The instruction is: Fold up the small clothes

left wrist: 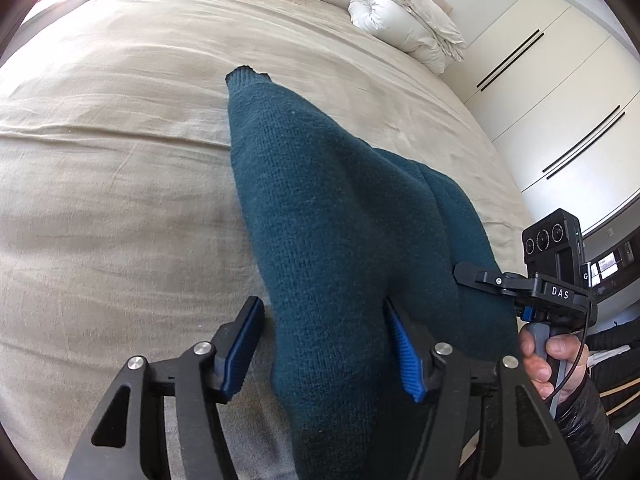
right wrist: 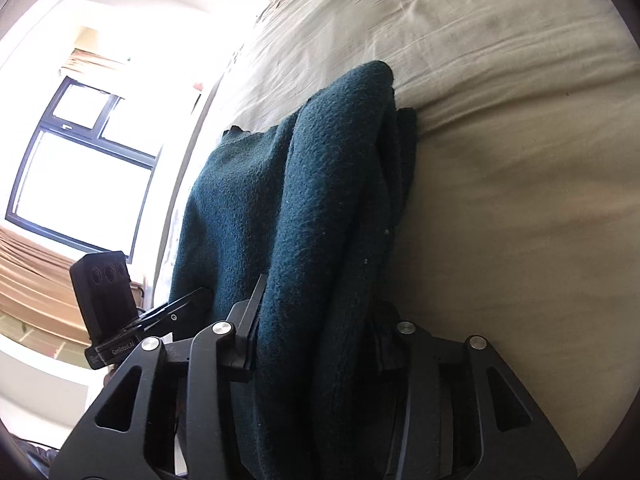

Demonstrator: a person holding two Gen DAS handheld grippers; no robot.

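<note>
Your two wrist cameras sit close, tilted down along their fingers [left wrist: 404,354] — both share the teal sweater [right wrist: 304,216] at 12 o'clock on the bed [left wrist: 120,160].

The letters "DAS" stand in white on the black mount block [left wrist: 560,293] of the right gripper's handle, seen in the left wrist view, just under the black camera unit [left wrist: 554,240]. In the right wrist view, white lettering that reads roughly "GenRobot.AI" runs along the black base bar [right wrist: 120,350] under the left gripper's camera unit [right wrist: 105,296]; the print is small and partly dim. A single "G" shows on a small part [left wrist: 586,276] beside the right unit
</note>
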